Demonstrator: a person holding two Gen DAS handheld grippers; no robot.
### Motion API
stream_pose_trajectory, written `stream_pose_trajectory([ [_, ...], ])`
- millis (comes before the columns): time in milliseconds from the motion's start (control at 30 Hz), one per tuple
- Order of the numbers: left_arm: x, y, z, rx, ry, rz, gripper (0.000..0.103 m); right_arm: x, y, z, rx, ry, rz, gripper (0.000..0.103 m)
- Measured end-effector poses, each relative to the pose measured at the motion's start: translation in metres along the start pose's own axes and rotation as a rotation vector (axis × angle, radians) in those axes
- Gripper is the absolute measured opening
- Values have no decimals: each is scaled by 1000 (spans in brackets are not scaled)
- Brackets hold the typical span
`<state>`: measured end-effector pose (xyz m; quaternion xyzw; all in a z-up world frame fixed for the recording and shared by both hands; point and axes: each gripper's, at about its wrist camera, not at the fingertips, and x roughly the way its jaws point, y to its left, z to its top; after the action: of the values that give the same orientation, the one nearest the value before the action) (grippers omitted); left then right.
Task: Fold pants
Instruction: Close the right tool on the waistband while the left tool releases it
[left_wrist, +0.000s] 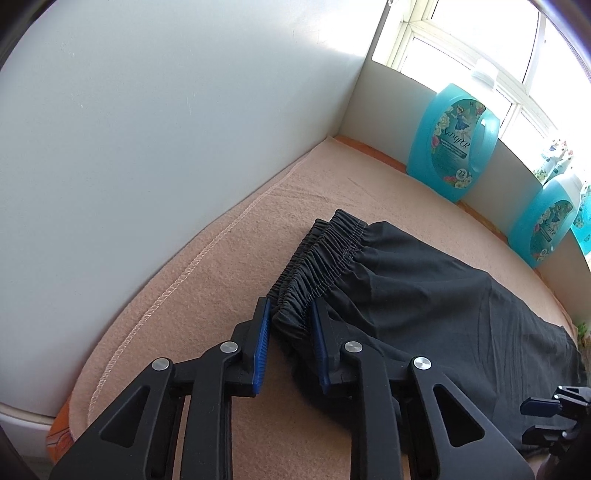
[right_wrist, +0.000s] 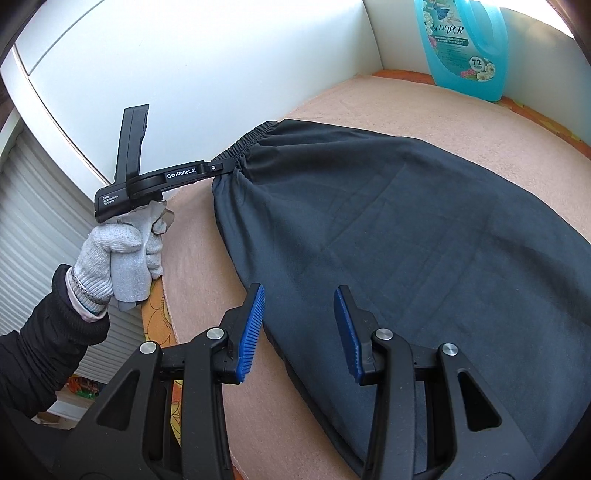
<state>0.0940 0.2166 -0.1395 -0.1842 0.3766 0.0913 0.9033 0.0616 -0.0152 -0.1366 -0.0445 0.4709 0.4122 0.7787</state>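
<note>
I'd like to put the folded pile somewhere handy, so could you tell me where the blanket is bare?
Bare blanket lies between the white wall and the pants' waistband, and in a strip between the pants and the blue detergent bottles. The near side is crowded: the left gripper straddles the waistband corner, and the right gripper hangs over the pants' edge.

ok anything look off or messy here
Nothing stands out. The black pants lie flat on the peach blanket, only lightly creased, and both blue detergent bottles stand upright against the back wall.
</note>
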Motion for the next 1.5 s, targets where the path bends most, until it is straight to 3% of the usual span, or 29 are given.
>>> stream_pose_trajectory([
  [167,-9,-7,-4,25,-47,-18,15,-1,-1,31,32,-1,39,42],
  [300,-14,-10,-8,46,-64,-52,14,15,1,82,104,13,104,52],
  [433,-16,-12,-10,62,-79,-75,14,58,9,141,185,80,205,54],
  [567,-19,-23,-12,110,-99,-73,14,112,19,184,213,144,201,54],
  [700,-17,-25,-11,103,-98,-70,14,162,25,204,247,233,153,54],
  [800,-16,-13,-9,63,-97,-48,14,187,39,208,193,283,88,54],
  [933,-15,0,-7,12,-92,-86,14,213,49,213,182,346,16,54],
  [1067,-15,-5,-7,30,-98,-96,14,228,69,219,105,390,-61,64],
  [1167,-16,-9,-8,50,-104,-96,14,236,81,219,56,404,-127,66],
  [1233,-15,-9,-8,43,-103,-99,14,239,88,219,29,403,-162,63],
  [1333,-14,-6,-5,30,-101,-106,14,243,95,218,-15,401,-213,46],
  [1500,-21,-2,-6,48,-104,-94,14,220,78,210,11,373,-158,28],
])
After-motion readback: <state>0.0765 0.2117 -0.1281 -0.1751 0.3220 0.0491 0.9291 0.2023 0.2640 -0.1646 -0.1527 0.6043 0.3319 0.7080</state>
